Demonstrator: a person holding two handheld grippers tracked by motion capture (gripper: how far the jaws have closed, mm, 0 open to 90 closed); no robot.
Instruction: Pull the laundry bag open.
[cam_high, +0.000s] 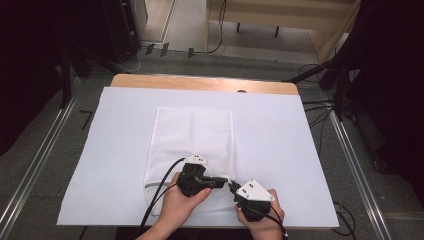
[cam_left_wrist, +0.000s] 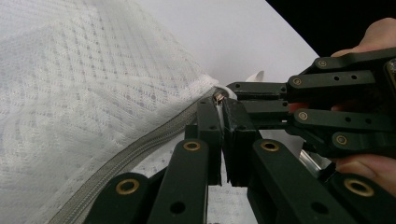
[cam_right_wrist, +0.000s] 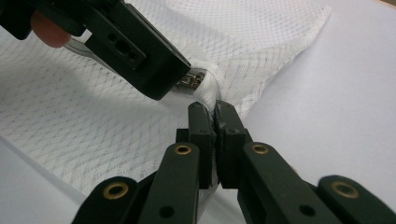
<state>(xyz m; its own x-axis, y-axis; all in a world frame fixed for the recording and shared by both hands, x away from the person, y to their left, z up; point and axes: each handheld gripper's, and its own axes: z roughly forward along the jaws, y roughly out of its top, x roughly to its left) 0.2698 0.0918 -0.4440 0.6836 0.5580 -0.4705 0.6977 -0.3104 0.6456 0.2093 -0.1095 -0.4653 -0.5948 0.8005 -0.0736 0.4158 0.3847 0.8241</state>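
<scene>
Fingertips (cam_left_wrist: 215, 105) of the left gripper (cam_high: 218, 183) are pinching the small metal zipper pull (cam_left_wrist: 218, 97) while the right gripper (cam_high: 232, 187), at lower centre, is clamping the soft, light white mesh laundry bag's (cam_high: 192, 135) floppy corner.

overhead forward-down; two close tongs views, shared bag corner (cam_right_wrist: 210, 88)

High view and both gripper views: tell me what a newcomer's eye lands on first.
The white mesh bag lies flat in the middle of the white table cover. At its near right corner the left gripper and right gripper meet tip to tip. The left gripper's fingers are pinched at the metal zipper pull at the end of the grey zipper, while the right gripper's are shut on the bag's corner fabric.
</scene>
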